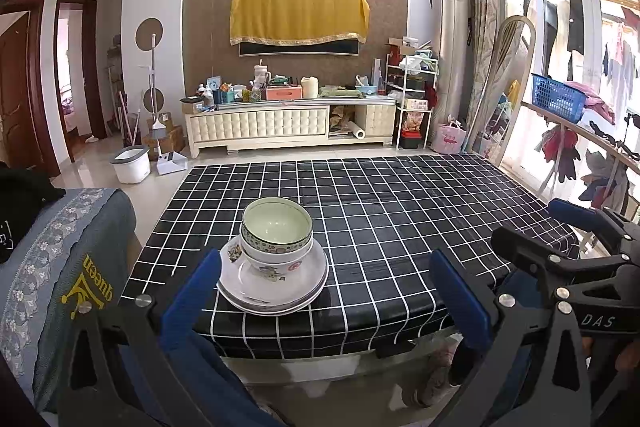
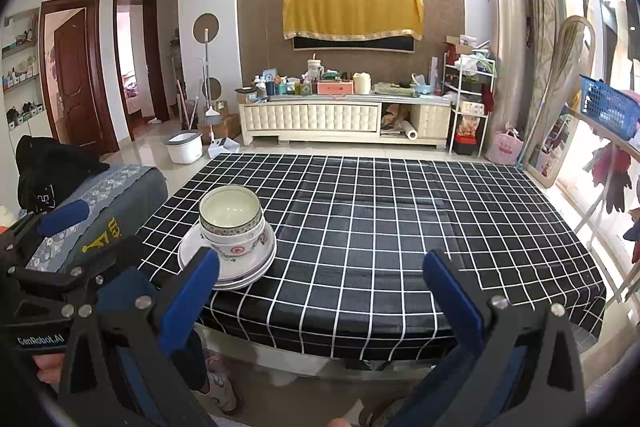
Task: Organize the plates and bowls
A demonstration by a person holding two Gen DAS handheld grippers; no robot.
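Observation:
A stack of white plates (image 1: 298, 285) (image 2: 264, 261) rests near the front left of the table with the black checked cloth (image 1: 400, 227) (image 2: 380, 227). Stacked bowls sit on the plates: a green-rimmed bowl (image 1: 277, 223) (image 2: 230, 211) nested in patterned white bowls (image 1: 276, 263) (image 2: 240, 245). My left gripper (image 1: 326, 267) is open and empty, held back from the table's front edge, facing the stack. My right gripper (image 2: 322, 269) is open too, empty, to the right of the stack. Its body (image 1: 568, 259) shows at the right of the left wrist view; the left gripper's body (image 2: 52, 267) shows at the left of the right wrist view.
A sofa arm with a grey-blue embroidered cover (image 1: 60, 267) (image 2: 100, 203) stands left of the table. A TV cabinet (image 1: 288, 123) crowded with items lines the far wall. A white bin (image 1: 131, 163) sits on the floor. A drying rack with a blue basket (image 1: 558, 97) is at the right.

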